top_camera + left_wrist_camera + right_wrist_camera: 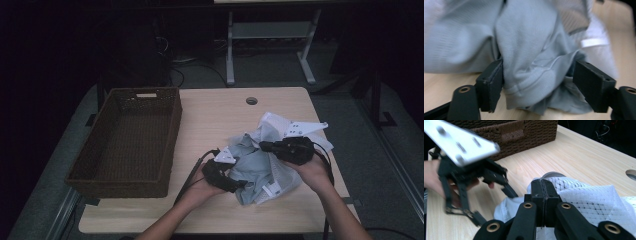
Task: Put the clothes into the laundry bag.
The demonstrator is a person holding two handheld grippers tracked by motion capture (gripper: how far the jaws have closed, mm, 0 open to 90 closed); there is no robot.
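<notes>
Grey cloth, a crumpled garment point(257, 167) with a white mesh lining, lies bunched on the right half of your wooden table point(215, 120), between your two hands and well apart from the basket.

Your right gripper point(263, 146) has its jaws pressed together on a fold of the white mesh; in the right gripper view the two black jaws meet with the netted fabric caught between them at point(584, 200). That gripper sits over the top of the pile, your right hand point(312, 170) behind it.

Your left gripper point(241, 185) comes in low at the near left edge of the garment. Its jaws stand spread, and no earlier state can be read from these pictures. In the left gripper view a thick hemmed fold of grey cloth point(534, 75) hangs between them: the left jaw touches the fabric, the right jaw stands clear of it, so nothing is pinched there.

Your left hand point(202, 187) rests near the table's front edge. A dark woven basket point(150, 95) stands on the left side of the table.
</notes>
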